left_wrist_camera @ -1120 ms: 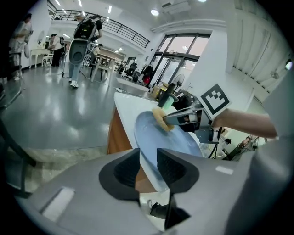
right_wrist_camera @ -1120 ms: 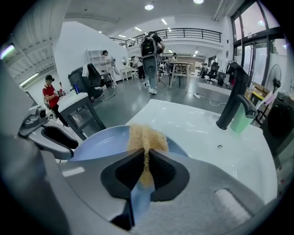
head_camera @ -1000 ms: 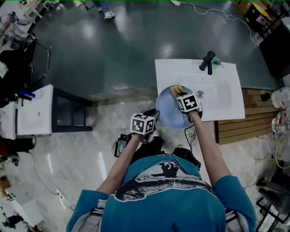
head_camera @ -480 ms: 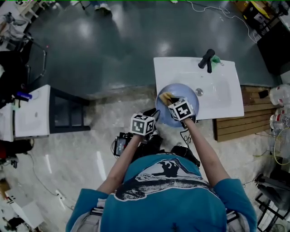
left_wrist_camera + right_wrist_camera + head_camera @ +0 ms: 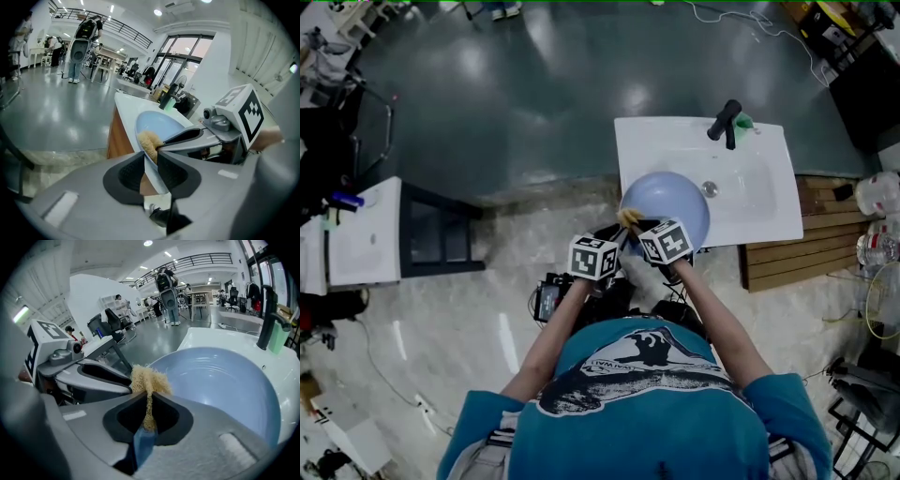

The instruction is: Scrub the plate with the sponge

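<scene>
While the left gripper [image 5: 150, 157] fingers are closing on the rim of the stiff, probably slippery plate [image 5: 161, 127], the right gripper [image 5: 149, 401] fingers pinch the soft, light sponge [image 5: 148, 379] flat.

White bench [image 5: 649, 142] with moulded basin [image 5: 750, 192], just ahead of both pairs of jaws. Along the edge farthest from the jaws: black tap [image 5: 727, 122], with green container [image 5: 747, 124] just beside it. Drain [image 5: 709, 188] in the basin floor, ahead and right of the jaws.
</scene>
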Motion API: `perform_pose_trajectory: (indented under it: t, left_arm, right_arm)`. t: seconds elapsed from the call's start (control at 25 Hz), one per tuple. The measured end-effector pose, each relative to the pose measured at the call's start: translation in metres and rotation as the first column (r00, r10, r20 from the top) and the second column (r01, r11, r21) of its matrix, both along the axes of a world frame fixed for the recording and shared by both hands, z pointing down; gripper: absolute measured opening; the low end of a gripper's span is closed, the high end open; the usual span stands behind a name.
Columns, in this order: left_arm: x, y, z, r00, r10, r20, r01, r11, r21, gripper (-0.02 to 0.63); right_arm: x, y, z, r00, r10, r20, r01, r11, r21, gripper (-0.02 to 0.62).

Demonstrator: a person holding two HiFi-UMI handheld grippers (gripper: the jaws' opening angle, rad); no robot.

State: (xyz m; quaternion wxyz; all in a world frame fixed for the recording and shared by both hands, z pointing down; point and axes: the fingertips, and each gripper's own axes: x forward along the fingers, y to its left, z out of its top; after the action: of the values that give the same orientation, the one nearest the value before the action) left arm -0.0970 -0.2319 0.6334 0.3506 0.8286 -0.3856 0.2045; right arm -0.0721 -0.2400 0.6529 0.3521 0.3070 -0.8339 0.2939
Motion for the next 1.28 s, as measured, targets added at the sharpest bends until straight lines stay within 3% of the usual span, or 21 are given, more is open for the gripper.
perform_pose_trajectory:
  t: [0.2,0.4,0.56,0.68,1.0,1.28]
  left_arm:
    - [0.0,0.0,-0.001,1.0,-0.005,-0.004,0.005,1.0,0.0,0.098]
    - [-0.001,0.001,-0.001,1.0,-0.012,-0.005,0.012,1.0,0.004,0.098]
    - [0.0,0.001,0.0,1.0,-0.016,-0.006,0.016,1.0,0.007,0.098]
    - [0.0,0.001,0.0,1.0,-0.014,-0.009,0.014,1.0,0.015,0.098]
    - [0.0,0.001,-0.002,1.0,-0.016,-0.023,0.016,1.0,0.011,0.098]
    - [0.0,0.0,-0.002,1.0,-0.023,-0.018,0.023,1.0,0.002,0.101]
  right_arm:
    - [0.011,-0.01,-0.007,1.0,-0.016,-0.017,0.016,1.0,0.013,0.031]
    - [0.062,-0.051,-0.012,0.992,0.075,-0.101,-0.067,0.994,0.081,0.031]
    - [0.116,-0.084,-0.017,0.964,0.185,-0.19,-0.158,0.976,0.15,0.031]
    - [0.14,-0.093,-0.008,0.945,0.197,-0.26,-0.158,0.974,0.165,0.038]
    - [0.127,-0.082,-0.001,0.947,0.17,-0.274,-0.12,0.974,0.192,0.034]
    - [0.09,-0.03,-0.004,0.983,0.052,-0.177,-0.036,0.995,0.09,0.034]
